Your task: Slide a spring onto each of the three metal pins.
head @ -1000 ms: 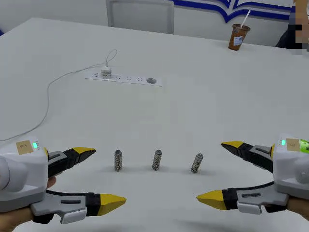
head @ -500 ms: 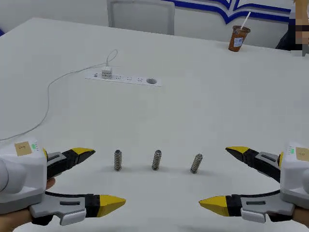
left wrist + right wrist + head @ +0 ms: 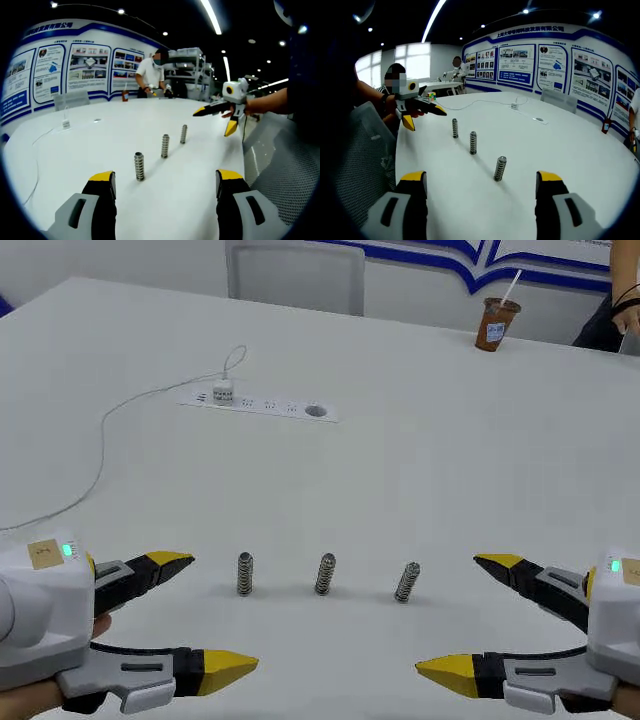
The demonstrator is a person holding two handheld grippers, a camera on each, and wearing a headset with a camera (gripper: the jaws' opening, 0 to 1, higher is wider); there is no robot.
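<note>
Since a second ago, slight drift of the right gripper [image 3: 452,615] outward and down toward the near edge; a smaller drop of the left gripper [image 3: 215,612] as well. No change in the row of springs.

Fingers of both grippers spread wide apart, yellow tips pointing inward at each other, nothing between them on either side.

Three springs upright in a line on the white surface [image 3: 420,460], between the two grippers and apart from both: left spring [image 3: 245,573], middle spring [image 3: 326,573], right spring [image 3: 407,581], this last leaning a little. Evenly spaced, none touching another.

From the left gripper view, same row running away toward the right gripper, held above the surface past the far end. From the right gripper view, the reverse, with the left gripper beyond the farthest spring.

Farther back on the surface, a white power strip [image 3: 265,405] with a small adapter [image 3: 221,392] plugged in and a thin cable [image 3: 101,440] curling off to the left. Near the far edge, a brown cup [image 3: 494,322] with a straw; beyond it, a pale chair [image 3: 295,270].
</note>
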